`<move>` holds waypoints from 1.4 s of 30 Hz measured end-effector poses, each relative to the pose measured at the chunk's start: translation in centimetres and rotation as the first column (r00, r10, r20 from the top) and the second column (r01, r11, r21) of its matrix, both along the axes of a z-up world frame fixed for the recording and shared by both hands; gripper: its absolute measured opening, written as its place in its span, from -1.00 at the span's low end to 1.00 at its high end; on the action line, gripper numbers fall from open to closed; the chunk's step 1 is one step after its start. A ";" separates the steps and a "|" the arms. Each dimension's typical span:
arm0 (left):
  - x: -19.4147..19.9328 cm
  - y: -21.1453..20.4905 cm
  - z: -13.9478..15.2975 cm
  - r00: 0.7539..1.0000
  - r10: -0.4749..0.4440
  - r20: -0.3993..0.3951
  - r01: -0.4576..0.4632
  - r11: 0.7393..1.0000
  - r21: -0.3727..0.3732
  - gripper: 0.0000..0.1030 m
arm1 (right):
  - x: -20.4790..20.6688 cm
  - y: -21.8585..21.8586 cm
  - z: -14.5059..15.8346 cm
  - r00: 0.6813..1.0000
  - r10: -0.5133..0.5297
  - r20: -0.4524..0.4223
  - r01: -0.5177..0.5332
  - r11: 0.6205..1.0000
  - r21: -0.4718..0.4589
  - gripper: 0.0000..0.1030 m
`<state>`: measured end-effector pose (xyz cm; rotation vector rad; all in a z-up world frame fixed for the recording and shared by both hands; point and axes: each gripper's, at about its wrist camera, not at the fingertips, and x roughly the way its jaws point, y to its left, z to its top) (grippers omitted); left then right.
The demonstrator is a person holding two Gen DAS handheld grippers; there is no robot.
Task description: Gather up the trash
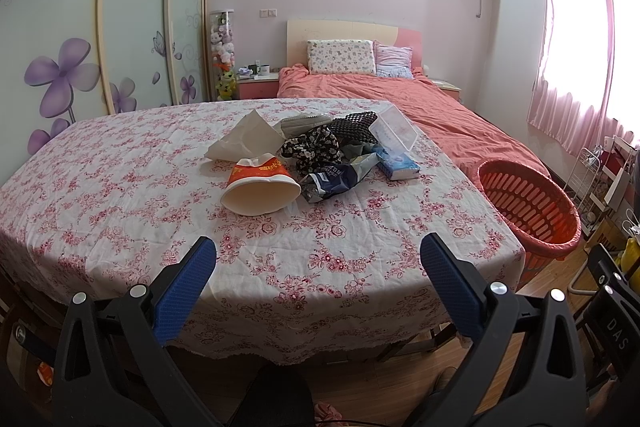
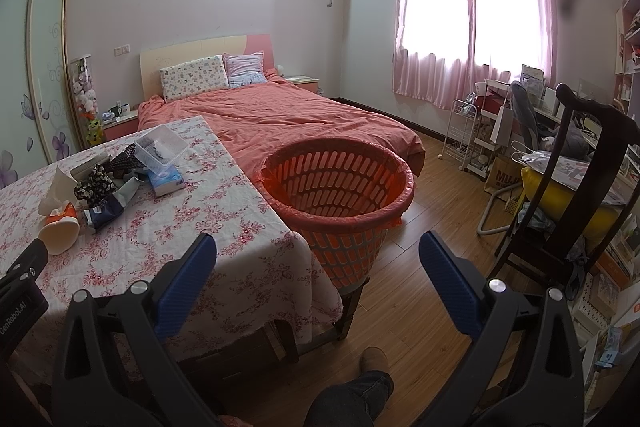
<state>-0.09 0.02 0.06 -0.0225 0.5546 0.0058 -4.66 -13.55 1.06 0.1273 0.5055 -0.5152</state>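
A pile of trash lies mid-table on the floral tablecloth [image 1: 120, 211]: a tipped paper cup [image 1: 260, 187], a white tissue [image 1: 246, 139], a crumpled dark foil bag [image 1: 332, 181], a black floral cloth [image 1: 312, 147], a blue tissue pack [image 1: 398, 165] and a clear plastic box [image 1: 394, 129]. An orange basket [image 1: 528, 205] lined with a red bag stands at the table's right end; it also shows in the right wrist view [image 2: 340, 195]. My left gripper [image 1: 318, 279] is open and empty over the table's near edge. My right gripper [image 2: 318, 279] is open and empty, facing the basket.
A bed with a pink cover [image 2: 288, 115] lies beyond the table. A dark wooden chair [image 2: 576, 187] with a yellow cushion and cluttered shelves stand on the right. A white wire cart [image 2: 466, 131] is near the window. The floor [image 2: 420, 219] is wood.
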 end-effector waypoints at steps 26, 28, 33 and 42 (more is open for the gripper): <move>0.7 0.4 -0.4 1.000 0.011 -0.015 -0.011 1.000 -0.011 0.96 | 0.9 -0.2 -0.5 1.000 0.004 -0.015 -0.004 1.000 0.009 0.92; 1.2 0.9 -0.8 1.000 0.014 -0.026 -0.015 1.000 -0.023 0.96 | 1.6 -0.1 -1.0 1.000 0.012 -0.024 -0.011 1.000 0.013 0.93; 3.4 3.0 -1.5 0.998 0.044 -0.046 -0.045 0.998 -0.033 0.96 | 3.2 0.2 -1.7 0.999 0.034 -0.041 -0.033 0.999 0.023 0.93; 11.8 7.3 -2.9 0.977 0.150 -0.148 -0.160 0.985 -0.058 0.96 | 6.9 1.0 -2.9 0.993 0.091 -0.077 -0.089 0.996 0.027 0.93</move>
